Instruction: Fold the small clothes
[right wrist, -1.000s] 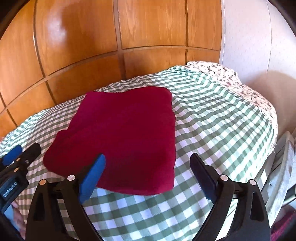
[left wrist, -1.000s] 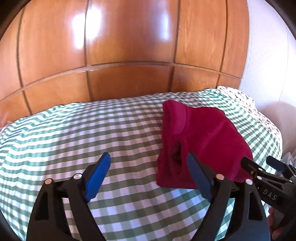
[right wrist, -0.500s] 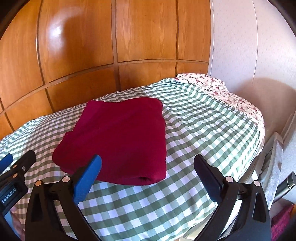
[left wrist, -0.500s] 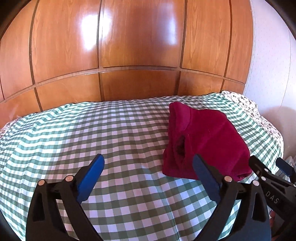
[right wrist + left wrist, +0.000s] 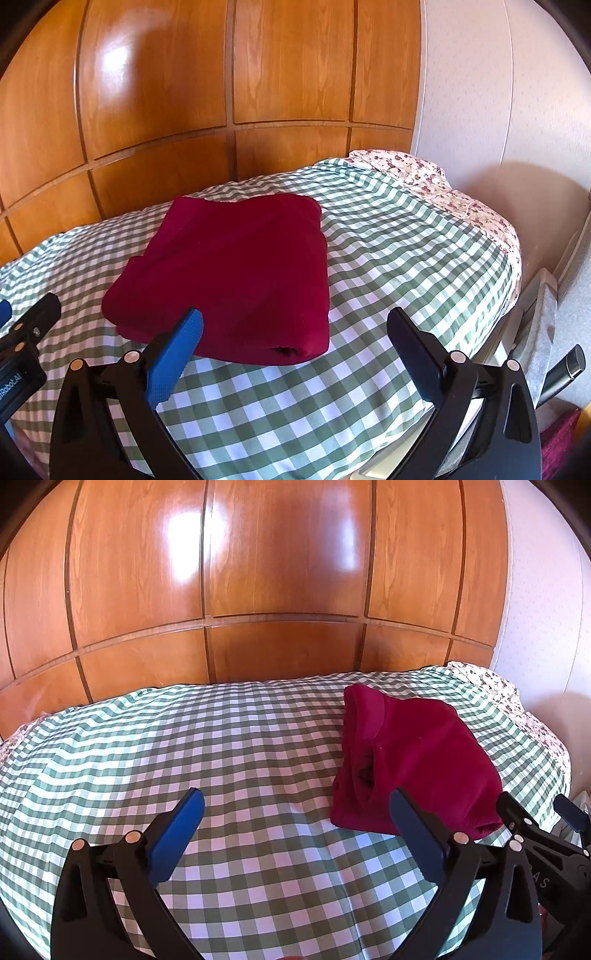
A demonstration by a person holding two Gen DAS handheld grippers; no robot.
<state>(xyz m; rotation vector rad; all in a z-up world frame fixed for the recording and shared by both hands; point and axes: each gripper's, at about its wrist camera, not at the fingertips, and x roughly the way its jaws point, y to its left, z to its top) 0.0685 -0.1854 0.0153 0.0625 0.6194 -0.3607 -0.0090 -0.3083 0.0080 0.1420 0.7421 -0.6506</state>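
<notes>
A: From the left wrist view, the left gripper [image 5: 295,812] has its jaws spread wide and opening a touch more, with only the green-checked bedspread [image 5: 184,738] between them. The dark red garment [image 5: 413,760] lies folded on the bed, ahead and to the right of that gripper, apart from its fingers [image 5: 181,827].

B: The right wrist view gives the top of it. The dark red garment [image 5: 236,273] is a flat, roughly square bundle, resting on the green-checked bedspread [image 5: 406,258]. The right gripper [image 5: 295,332] also has its jaws spread, nothing pinched; its blue left pad overlaps the garment's near edge in the picture, but I cannot tell whether it touches.

A: My side shows something yours hides: the bundle's left edge, where the layers gape into a dark opening. I also see the right gripper [image 5: 535,823] poking in at the lower right.

B: And mine catches the left gripper [image 5: 26,332] at the lower left edge. I also get a floral sheet [image 5: 461,206] along the far right side of the bed, and the white wall [image 5: 498,92] beside the wooden panelling [image 5: 184,92].

A: I get the floral sheet [image 5: 517,701] only as a thin strip, but far more wooden panelling [image 5: 277,572].
</notes>
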